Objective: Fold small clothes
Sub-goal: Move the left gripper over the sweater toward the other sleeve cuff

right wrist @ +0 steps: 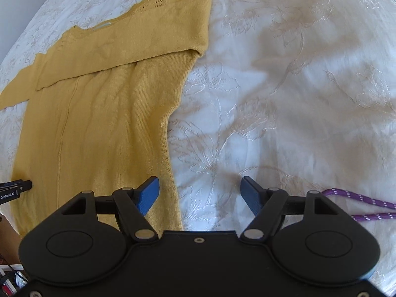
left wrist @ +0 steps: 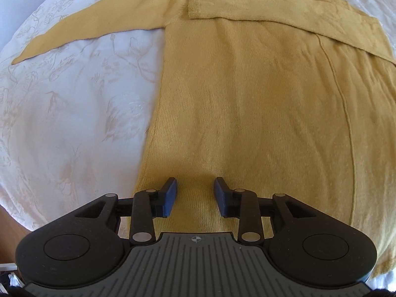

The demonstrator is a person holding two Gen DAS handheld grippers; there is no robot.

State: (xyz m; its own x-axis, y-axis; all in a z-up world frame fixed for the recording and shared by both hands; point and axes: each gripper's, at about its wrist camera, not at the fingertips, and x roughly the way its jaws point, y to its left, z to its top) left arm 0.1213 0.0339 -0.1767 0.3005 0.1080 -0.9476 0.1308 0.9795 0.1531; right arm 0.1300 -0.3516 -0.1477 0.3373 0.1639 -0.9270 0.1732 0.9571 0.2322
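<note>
Jaws on both the left gripper [left wrist: 195, 195] and right gripper [right wrist: 200, 195] stand released and empty above the mustard knit sweater [left wrist: 247, 104], spread flat on the white embroidered cloth [right wrist: 284, 86] with one sleeve folded across; next probably comes grasping the outstretched sleeve [left wrist: 81, 32].

1. Left black two-finger gripper with blue pads [left wrist: 195, 196]: pointing steeply down, jaws partly apart, nothing between the pads.
2. Right black two-finger gripper with blue pads [right wrist: 200, 195]: pointing steeply down, jaws wide apart, empty.
</note>
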